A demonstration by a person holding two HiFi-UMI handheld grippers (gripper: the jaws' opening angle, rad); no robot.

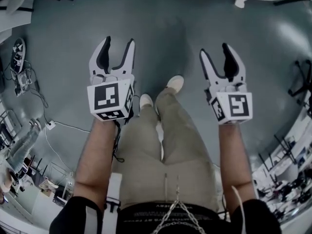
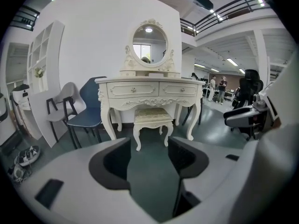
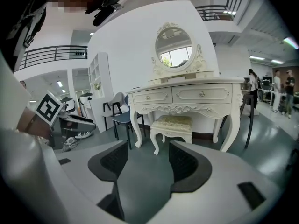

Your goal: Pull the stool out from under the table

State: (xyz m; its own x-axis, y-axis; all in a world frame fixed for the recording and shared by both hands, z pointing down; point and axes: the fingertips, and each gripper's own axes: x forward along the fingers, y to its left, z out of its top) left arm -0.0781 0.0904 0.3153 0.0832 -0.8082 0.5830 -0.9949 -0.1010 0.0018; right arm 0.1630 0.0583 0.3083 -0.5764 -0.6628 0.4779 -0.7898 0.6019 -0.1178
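A cream stool with a padded seat stands tucked under the front of a white dressing table that carries an oval mirror. The right gripper view shows the same stool and table a few steps ahead. In the head view my left gripper and right gripper are held out side by side above the grey floor, far from the stool. Both are open, nothing between the jaws.
A blue chair and a grey chair stand left of the table, by a white shelf. Shoes lie on the floor at left. An office chair stands at right. People stand far back right. Cables cross the floor.
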